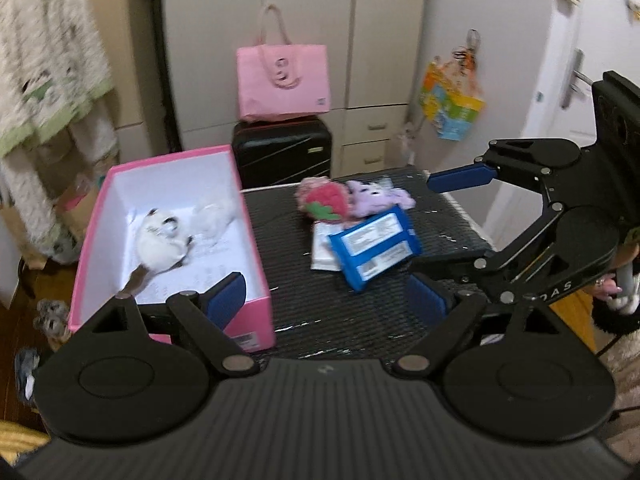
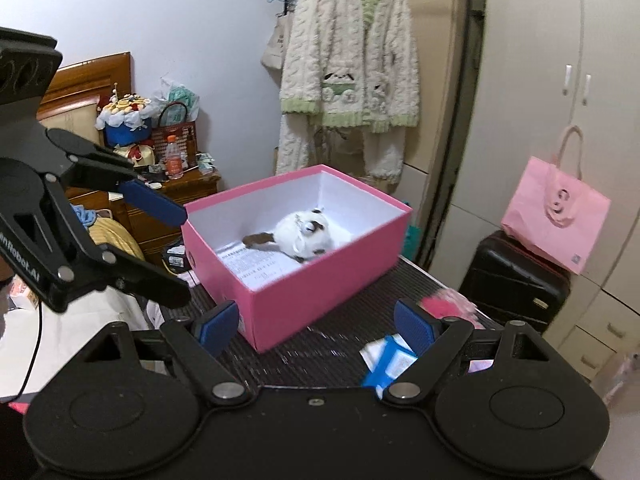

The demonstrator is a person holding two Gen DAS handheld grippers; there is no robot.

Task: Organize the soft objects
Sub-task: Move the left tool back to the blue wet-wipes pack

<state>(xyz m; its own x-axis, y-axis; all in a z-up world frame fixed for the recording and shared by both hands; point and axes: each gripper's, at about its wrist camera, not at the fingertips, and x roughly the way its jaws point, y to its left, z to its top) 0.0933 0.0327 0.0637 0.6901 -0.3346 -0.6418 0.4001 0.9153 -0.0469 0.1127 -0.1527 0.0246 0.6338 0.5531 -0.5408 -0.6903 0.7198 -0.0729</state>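
Observation:
A pink box [image 1: 256, 322] [image 2: 320, 284] stands on the dark table [image 1: 332, 300] at the left. Inside it lie a white-and-brown plush cat [image 1: 160, 242] [image 2: 304, 234] and a white fluffy toy [image 1: 214, 214]. A red strawberry plush [image 1: 326, 200] [image 2: 438, 304] and a purple plush [image 1: 374, 196] lie at the table's far side, with a blue wipes pack [image 1: 376, 246] [image 2: 390, 364] in front of them. My left gripper [image 1: 326, 300] is open and empty, over the table beside the box. My right gripper [image 2: 316, 326] is open and empty, near the box's corner.
A white packet [image 1: 322, 254] lies under the blue pack. A black suitcase [image 1: 282, 152] with a pink bag [image 1: 284, 80] stands behind the table. A robe [image 2: 348, 76] hangs on the wall. A wooden nightstand [image 2: 176, 200] with clutter stands left.

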